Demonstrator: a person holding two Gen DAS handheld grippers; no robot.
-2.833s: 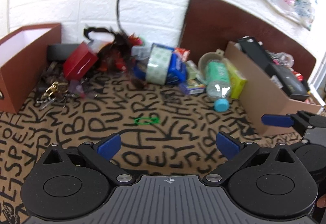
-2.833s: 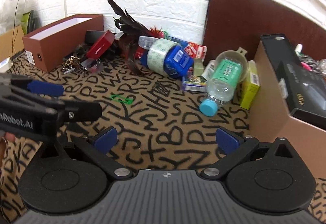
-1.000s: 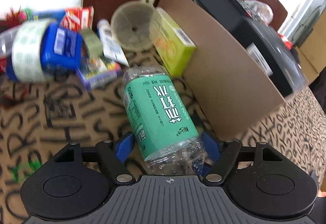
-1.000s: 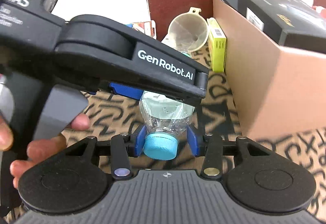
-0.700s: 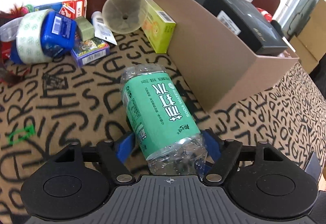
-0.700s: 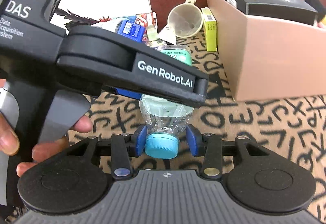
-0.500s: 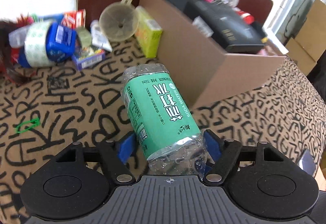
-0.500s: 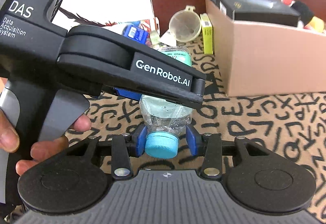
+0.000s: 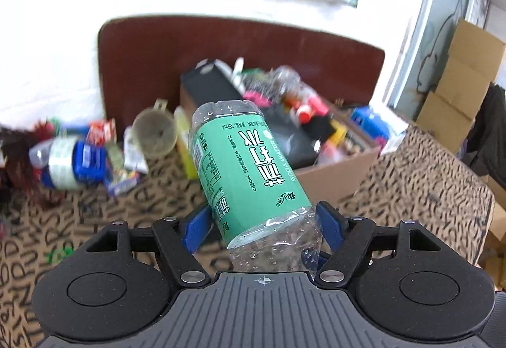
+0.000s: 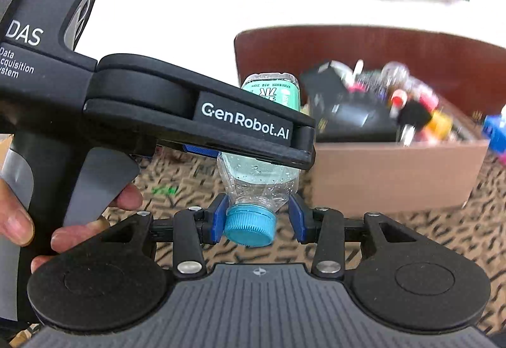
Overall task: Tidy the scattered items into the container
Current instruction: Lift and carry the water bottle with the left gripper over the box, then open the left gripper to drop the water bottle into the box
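Note:
A clear soda water bottle point(image 9: 243, 164) with a green label is held in the air by both grippers. My left gripper point(image 9: 262, 224) is shut on its body near the neck end. My right gripper point(image 10: 257, 218) is shut on its neck, just above the blue cap point(image 10: 248, 227); the bottle point(image 10: 262, 170) points away from it. The left gripper's body point(image 10: 158, 114) crosses over the bottle in the right wrist view. The cardboard box point(image 9: 341, 170), point(image 10: 395, 170) stands ahead, lower, filled with a black case and several small items.
Scattered on the lettered tablecloth point(image 9: 95, 205) at left: a tape roll point(image 9: 61, 166), a blue box point(image 9: 90, 159), a funnel point(image 9: 155, 133), a yellow-green box point(image 9: 185, 142), small packets. A brown board point(image 9: 142, 63) leans on the wall. Cardboard boxes point(image 9: 465, 85) stand at far right.
Both grippers closed on the bottle, then lifted it off the cloth. Now it is higher and tilted up, and the box top shows below it.

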